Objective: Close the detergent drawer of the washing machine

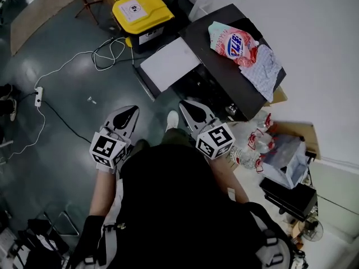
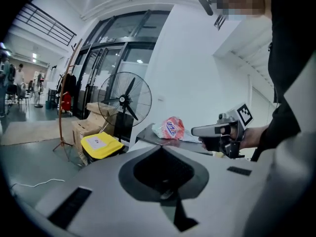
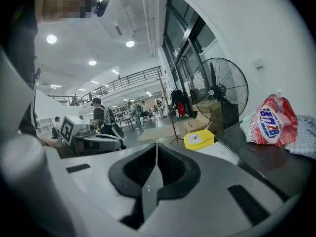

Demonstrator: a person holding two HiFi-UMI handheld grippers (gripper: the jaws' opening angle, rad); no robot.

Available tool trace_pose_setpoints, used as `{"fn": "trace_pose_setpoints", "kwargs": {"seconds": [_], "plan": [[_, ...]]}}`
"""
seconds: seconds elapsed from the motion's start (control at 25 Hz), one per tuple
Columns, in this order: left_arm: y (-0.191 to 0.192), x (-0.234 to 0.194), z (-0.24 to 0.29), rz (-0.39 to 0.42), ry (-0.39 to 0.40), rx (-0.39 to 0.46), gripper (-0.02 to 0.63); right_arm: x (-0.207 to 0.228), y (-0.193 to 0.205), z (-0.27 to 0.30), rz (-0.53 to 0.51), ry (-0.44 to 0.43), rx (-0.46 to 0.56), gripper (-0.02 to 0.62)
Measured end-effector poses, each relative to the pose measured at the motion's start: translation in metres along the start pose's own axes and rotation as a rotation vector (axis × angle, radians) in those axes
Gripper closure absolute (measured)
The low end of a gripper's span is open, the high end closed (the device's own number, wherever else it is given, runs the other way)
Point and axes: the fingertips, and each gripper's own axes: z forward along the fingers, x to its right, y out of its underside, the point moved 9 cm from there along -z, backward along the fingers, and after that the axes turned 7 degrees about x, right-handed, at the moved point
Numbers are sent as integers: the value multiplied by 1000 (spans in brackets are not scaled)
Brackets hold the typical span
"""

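The washing machine [image 1: 227, 80] stands ahead on the right, dark-topped, with a pink detergent bag [image 1: 233, 42] and a cloth [image 1: 266, 69] lying on it. A flat white panel [image 1: 168, 63] juts out from its near left side; I cannot tell whether it is the drawer. My left gripper [image 1: 130, 112] and right gripper [image 1: 188, 105] hover side by side over the floor, short of the machine and touching nothing. Both are shut and empty, as their own views show: left gripper [image 2: 160, 148], right gripper [image 3: 156, 144].
A yellow-lidded box [image 1: 140, 10] sits on the floor beyond the white panel. A standing fan [image 2: 126, 100] and cardboard boxes are behind it. A white cable and power strip [image 1: 38, 96] lie at left. Plastic bottles [image 1: 252, 144] and bags crowd the floor at right.
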Motion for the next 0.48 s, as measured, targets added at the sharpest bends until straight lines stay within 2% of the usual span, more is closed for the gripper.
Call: {"fn": "trace_pose_setpoints", "kwargs": {"seconds": [0.48], "plan": [[-5, -19, 77, -32, -288, -51, 595, 115, -21, 68, 29, -265, -125, 577]]}}
